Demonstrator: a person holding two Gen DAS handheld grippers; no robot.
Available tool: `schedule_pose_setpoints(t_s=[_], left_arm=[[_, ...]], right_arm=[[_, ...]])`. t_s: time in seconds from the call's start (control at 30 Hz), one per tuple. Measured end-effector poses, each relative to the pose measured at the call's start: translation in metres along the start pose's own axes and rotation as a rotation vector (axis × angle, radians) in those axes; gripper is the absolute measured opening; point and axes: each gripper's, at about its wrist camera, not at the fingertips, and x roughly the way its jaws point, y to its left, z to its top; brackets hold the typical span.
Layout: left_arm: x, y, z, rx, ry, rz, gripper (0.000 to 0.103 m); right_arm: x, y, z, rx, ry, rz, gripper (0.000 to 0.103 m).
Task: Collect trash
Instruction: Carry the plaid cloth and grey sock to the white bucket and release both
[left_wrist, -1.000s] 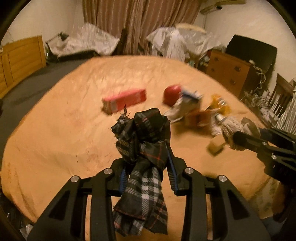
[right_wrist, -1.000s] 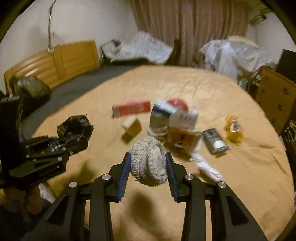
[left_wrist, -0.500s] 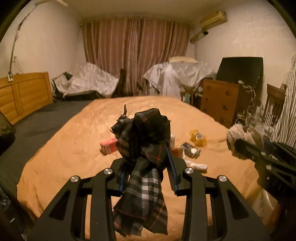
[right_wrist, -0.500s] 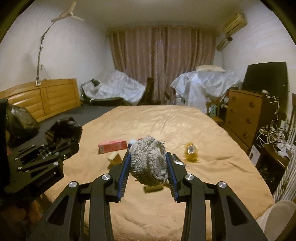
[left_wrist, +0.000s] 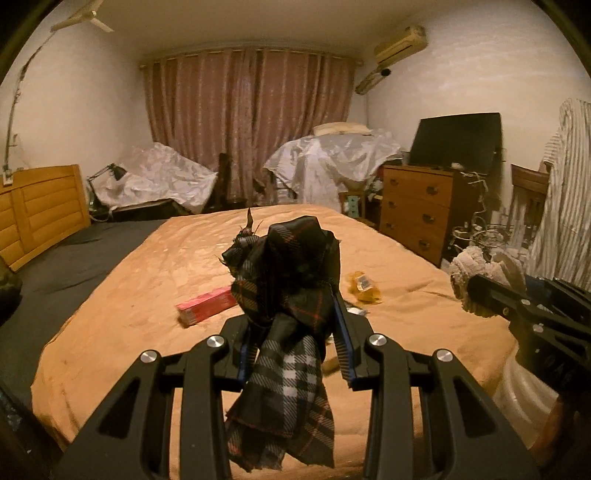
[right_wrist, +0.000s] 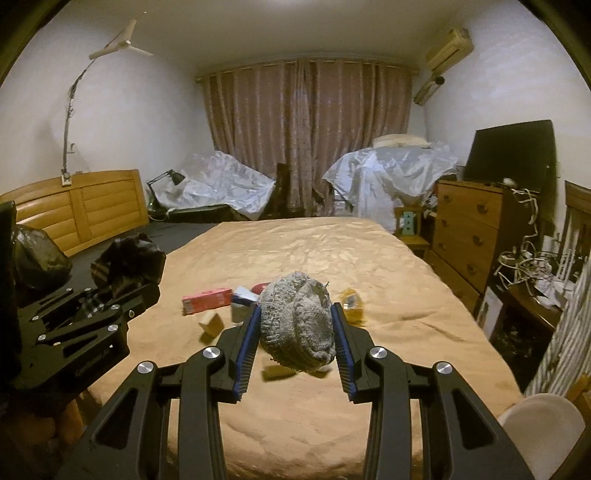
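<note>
My left gripper (left_wrist: 291, 306) is shut on a dark plaid cloth (left_wrist: 288, 280) that bunches above the jaws and hangs down below them. My right gripper (right_wrist: 295, 325) is shut on a balled grey knitted cloth (right_wrist: 297, 321). Both are held above the near end of a bed with an orange cover (right_wrist: 303, 251). On the cover lie a red box (left_wrist: 207, 304), a yellow wrapper (left_wrist: 364, 288), a small tan block (right_wrist: 211, 324) and a blue-and-white carton (right_wrist: 243, 295). The right gripper with its knitted cloth (left_wrist: 476, 273) shows at the right of the left wrist view.
A wooden chest of drawers (left_wrist: 417, 210) with a dark screen (left_wrist: 454, 138) stands right of the bed. Covered furniture (right_wrist: 388, 173) and curtains (right_wrist: 306, 136) fill the far wall. A wooden headboard (right_wrist: 81, 210) lies left, and a black bag (right_wrist: 37, 258) sits at the left edge.
Both grippers rose and pulled back from the bed, tilting up so the whole room shows. The trash on the cover now looks smaller and farther. Each keeps its cloth.
</note>
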Motion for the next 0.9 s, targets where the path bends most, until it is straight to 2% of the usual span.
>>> schedule_pose_setpoints(t_s=[0.23,0.53,0.7,0.9], left_arm=[[0.009,-0.049,0.006,0.034,0.012,-0.113,0.034],[0.014,-0.141,0.008,0.109,0.033,-0.298,0.034],[0.016,-0.194,0.004,0.145,0.068,-0.407,0.034],[0.024,-0.257,-0.012,0.200,0.154,-0.555,0.034]], right_arm=[[-0.043,-0.061,0.008,0.014,-0.005,-0.118,0.039],[-0.102,-0.157,0.000,0.047,0.033,-0.262,0.040],[-0.125,-0.219,-0.014,0.080,0.082,-0.338,0.040],[-0.143,-0.306,-0.048,0.163,0.223,-0.381,0.040]])
